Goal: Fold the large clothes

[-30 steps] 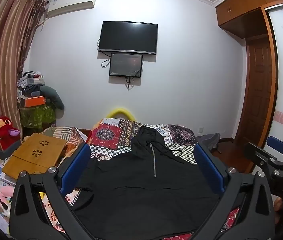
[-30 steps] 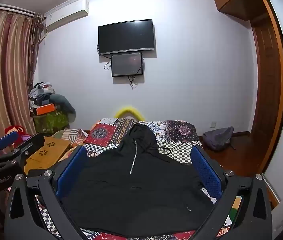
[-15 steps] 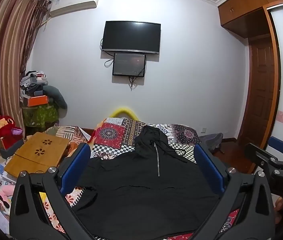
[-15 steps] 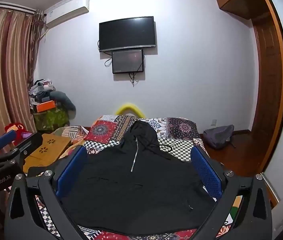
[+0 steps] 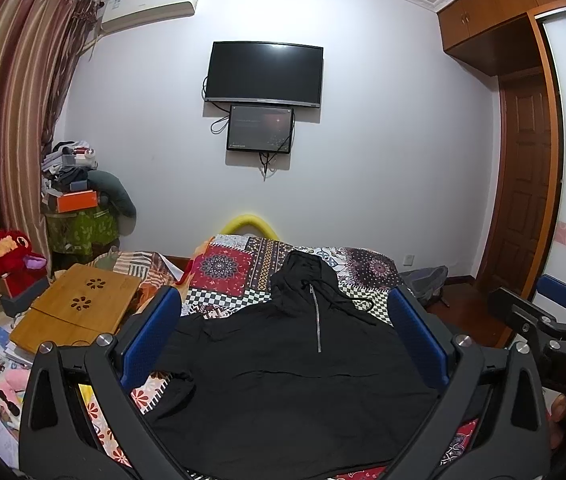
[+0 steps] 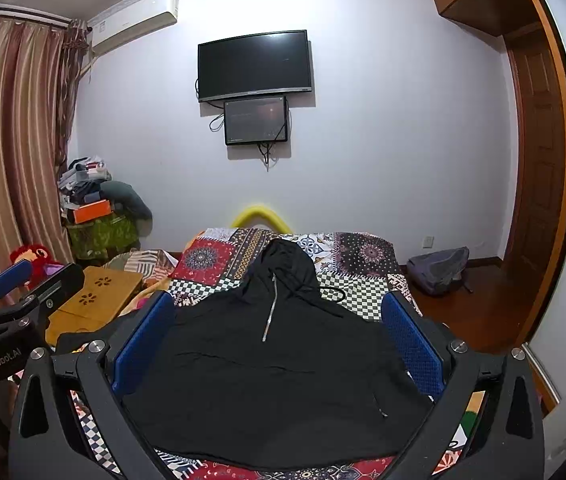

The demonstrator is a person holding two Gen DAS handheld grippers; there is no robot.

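Observation:
A black hooded sweatshirt (image 5: pixel 283 376) (image 6: pixel 271 364) with a short silver zip lies flat on the patchwork bed cover (image 5: pixel 227 268) (image 6: pixel 207 260), hood toward the far wall. My left gripper (image 5: pixel 283 320) hovers above its near half, blue-padded fingers wide apart and holding nothing. My right gripper (image 6: pixel 275 316) hangs likewise over the garment, open and empty. Each gripper shows at the edge of the other's view: the right gripper (image 5: pixel 555 320) at the right, the left gripper (image 6: pixel 11 300) at the left. The hem nearest me is hidden behind the gripper bodies.
A wooden lap desk (image 5: pixel 79 312) lies left of the bed, beside books and a red plush toy (image 5: pixel 7 260). Piled clutter (image 5: pixel 79 208) stands in the far-left corner. A grey backpack (image 6: pixel 439 268) lies on the wood floor at right, near a door (image 6: pixel 539 184). Two screens (image 5: pixel 263 76) hang on the wall.
Both grippers have tilted or drawn back slightly, so the sweatshirt sits a little lower in each view. Both stay open; the garment has not moved.

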